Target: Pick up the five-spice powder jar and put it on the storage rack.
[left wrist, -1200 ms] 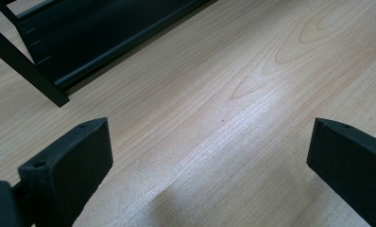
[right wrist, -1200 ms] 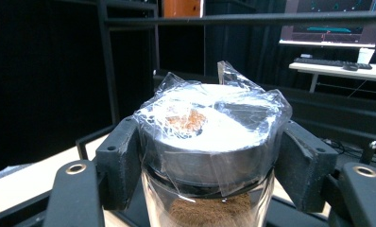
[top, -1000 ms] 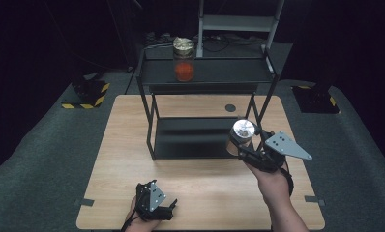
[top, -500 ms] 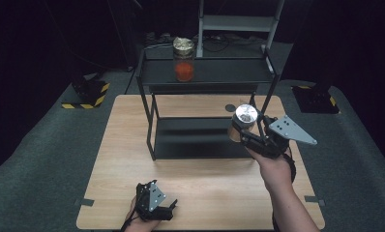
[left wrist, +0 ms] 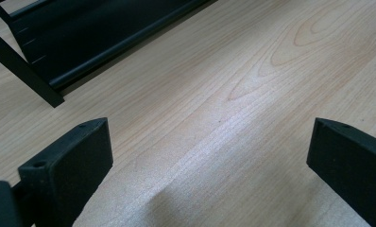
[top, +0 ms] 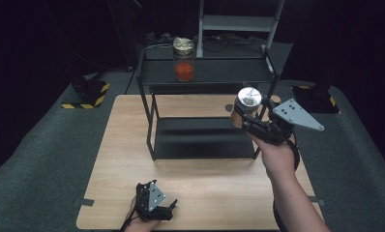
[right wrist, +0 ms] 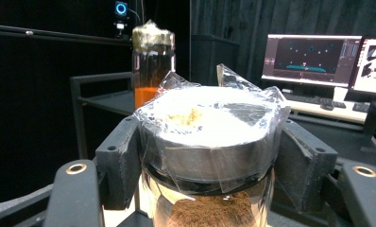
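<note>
The wooden worktop [top: 123, 159] carries a black two-tier rack [top: 205, 116], taken here as the landmark. On the rack's upper shelf, toward its left half, stands a tall jar with orange contents [top: 184, 59], capped in crinkled wrap.

At the rack's front right corner, about level with the upper shelf and clear of the worktop, the right gripper [top: 251, 121] carries the jar of brown powder [top: 245, 106]. Its jaws are clamped on the jar just under the lid, one pad on each side, as the right gripper view shows. Well in front of the rack, near the worktop's near edge, the left gripper [top: 154, 205] rests with its jaws wide apart and nothing between them.

The step in hand looks like lifting this jar toward the upper shelf. The next move likely calls for clearing the shelf's front rail, then setting the jar down upright beside the orange one without knocking it.

The jar [right wrist: 209, 156] is clear glass with a metal lid under clinging plastic film, brown powder below.
</note>
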Tool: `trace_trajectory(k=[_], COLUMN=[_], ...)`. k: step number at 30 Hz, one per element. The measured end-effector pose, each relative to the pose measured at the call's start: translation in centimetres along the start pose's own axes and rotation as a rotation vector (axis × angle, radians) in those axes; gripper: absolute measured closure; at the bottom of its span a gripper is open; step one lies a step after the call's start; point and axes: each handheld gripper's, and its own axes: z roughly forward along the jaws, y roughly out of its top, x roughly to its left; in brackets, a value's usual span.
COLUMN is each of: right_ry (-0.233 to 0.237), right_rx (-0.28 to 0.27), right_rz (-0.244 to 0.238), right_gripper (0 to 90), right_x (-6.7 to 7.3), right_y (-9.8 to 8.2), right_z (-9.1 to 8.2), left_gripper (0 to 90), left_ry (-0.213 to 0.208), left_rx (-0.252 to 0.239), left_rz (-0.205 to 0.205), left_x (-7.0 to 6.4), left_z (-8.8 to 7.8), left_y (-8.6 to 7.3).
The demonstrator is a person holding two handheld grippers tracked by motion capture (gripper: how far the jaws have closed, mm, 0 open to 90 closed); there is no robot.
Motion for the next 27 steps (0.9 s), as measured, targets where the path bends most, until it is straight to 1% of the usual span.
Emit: trace_trajectory(k=[7,13,20,27], right_ry=[-0.01,-0.02,-0.022,-0.022], right_rx=[-0.017,-0.028,-0.031,-0.03], right_rz=[-0.003,0.011,0.017,0.006], right_gripper=[31.6,31.7,31.7,31.7], right_x=[-0.1,-0.6,-1.0,-1.0], right_y=[1.7,3.0,3.5,4.2], right_z=[0.5,1.3,2.3,3.5], left_gripper=[1.2,1.2,1.2,1.2], left_ry=[0.001,0.002,-0.003,-0.006], left_rx=[0.0,-0.002,-0.005,-0.009], left_rz=[-0.004,-0.005,-0.008,-0.009], left_x=[0.0,0.0,0.1,0.2], left_z=[0.0,0.0,-0.1,-0.1], left_y=[0.0,0.0,-0.1,-0.2])
